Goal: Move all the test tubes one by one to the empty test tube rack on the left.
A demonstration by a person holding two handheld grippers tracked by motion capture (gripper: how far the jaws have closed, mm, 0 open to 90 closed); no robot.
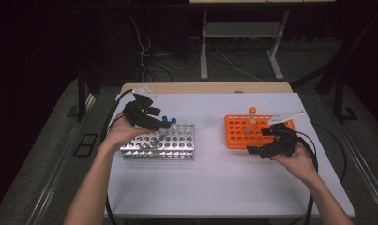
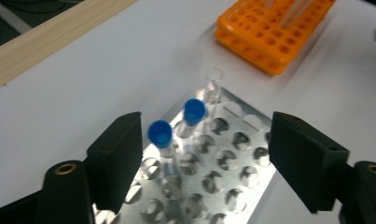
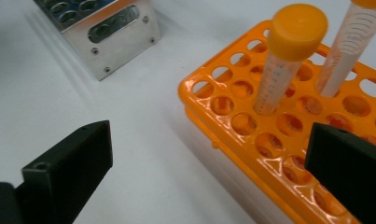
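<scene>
Black jaws of left gripper (image 2: 206, 163) spread wide, grasping nothing, straddling two blue-capped tubes (image 2: 160, 135) upright in metal rack (image 2: 232, 158); uncapped clear tube (image 2: 213, 84) stands just beyond. Left forearm enters from below, hand raised over rack's near-left part, gripper (image 1: 165, 124) angled toward rack. Right gripper (image 3: 209, 172) likewise released, jaws wide apart, poised at near edge of orange rack (image 3: 251, 140); orange-capped tube (image 3: 288, 51) upright ahead, second tube (image 3: 349, 46) beside it. Right hand low, tilted inward.
</scene>
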